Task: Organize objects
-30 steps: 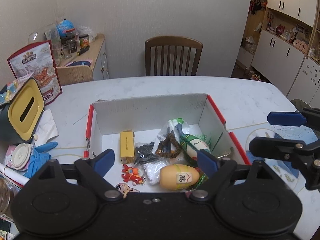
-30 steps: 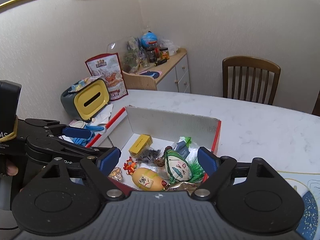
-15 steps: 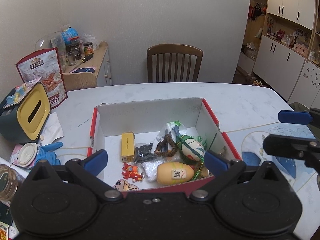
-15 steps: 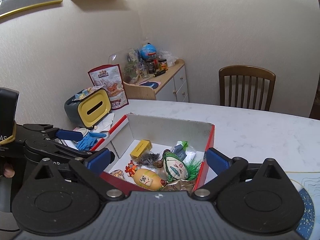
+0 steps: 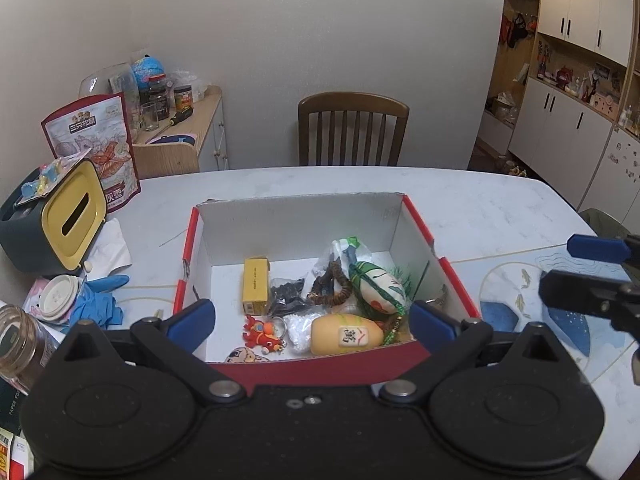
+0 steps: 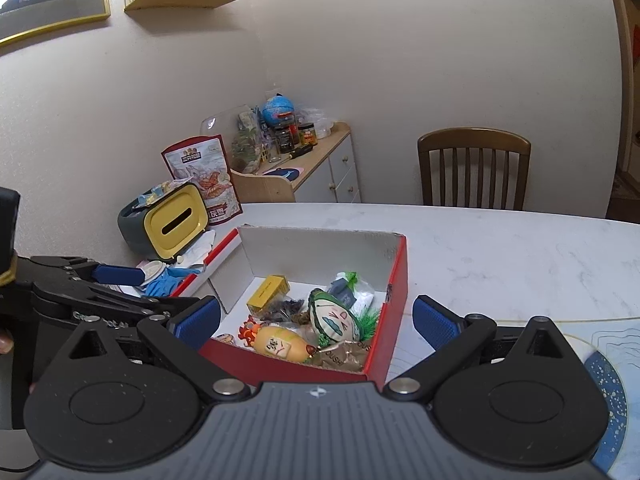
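A red cardboard box (image 5: 300,224) with a white inside stands open on the white table, also in the right wrist view as the box (image 6: 320,248). In it lie a small yellow carton (image 5: 255,282), a yellow egg-shaped toy (image 5: 346,335), a green-and-white painted face toy (image 6: 334,316), a red keychain figure (image 5: 260,330) and a brown bead bracelet (image 5: 330,290). My left gripper (image 5: 312,322) hangs open at the box's near wall, holding nothing. My right gripper (image 6: 316,322) is open and empty too, at the box's near right corner.
Left of the box are a dark tissue holder with a yellow lid (image 5: 60,216), a snack bag (image 5: 94,148), a blue glove (image 5: 98,300) and a glass jar (image 5: 20,344). A blue placemat (image 5: 560,320) lies to the right. A wooden chair (image 5: 354,128) stands behind the table.
Both grippers have drawn back and up from over the box, so its near red wall now shows. Both stay open; the contents have not moved.
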